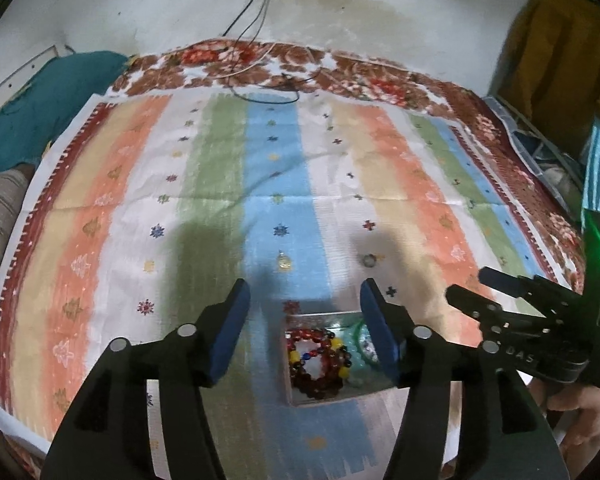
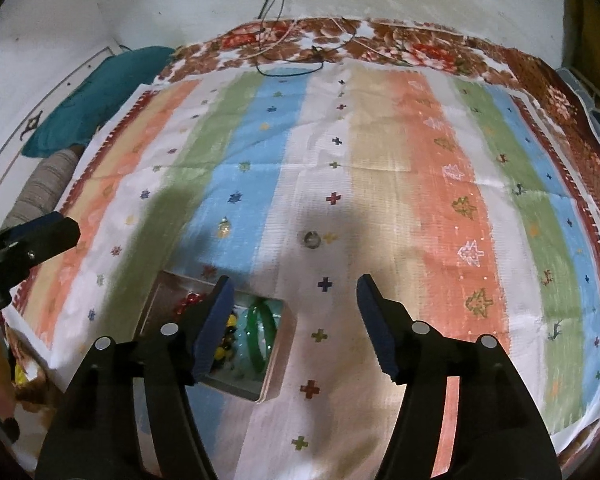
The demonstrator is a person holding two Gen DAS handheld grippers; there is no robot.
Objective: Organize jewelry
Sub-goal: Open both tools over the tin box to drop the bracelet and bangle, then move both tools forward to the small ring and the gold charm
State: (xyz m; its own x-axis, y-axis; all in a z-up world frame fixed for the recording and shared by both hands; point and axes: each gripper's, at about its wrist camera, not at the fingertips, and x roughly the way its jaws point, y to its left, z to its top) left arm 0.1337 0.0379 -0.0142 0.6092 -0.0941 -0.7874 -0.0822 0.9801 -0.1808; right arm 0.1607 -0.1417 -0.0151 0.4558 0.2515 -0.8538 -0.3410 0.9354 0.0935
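Striped cloth [image 1: 220, 184] in orange, green, blue and white covers the bed. Near the person sits a small metal box [image 1: 320, 316]. Inside it lie a red bead bracelet [image 1: 316, 360] and a green bangle [image 2: 260, 336].

Two small pieces are not in the box yet. A gold pendant [image 1: 284, 262] lies on the blue stripe, just past the far side of the box. A little ring [image 2: 311, 239] lies on the white stripe, to the right of the pendant. It may be a ring with a stone, but the view is too blurry to be sure.

The left gripper [image 1: 304, 300] hangs over the box with its fingers wide apart and nothing in them. The right gripper [image 2: 292, 296] is just to the right of the box, also wide apart and holding nothing.

The pendant and the ring are tiny and flat. The fingers could pinch the cloth and pull it, or push a piece away. A low finger could also bump the box and spill the beads.
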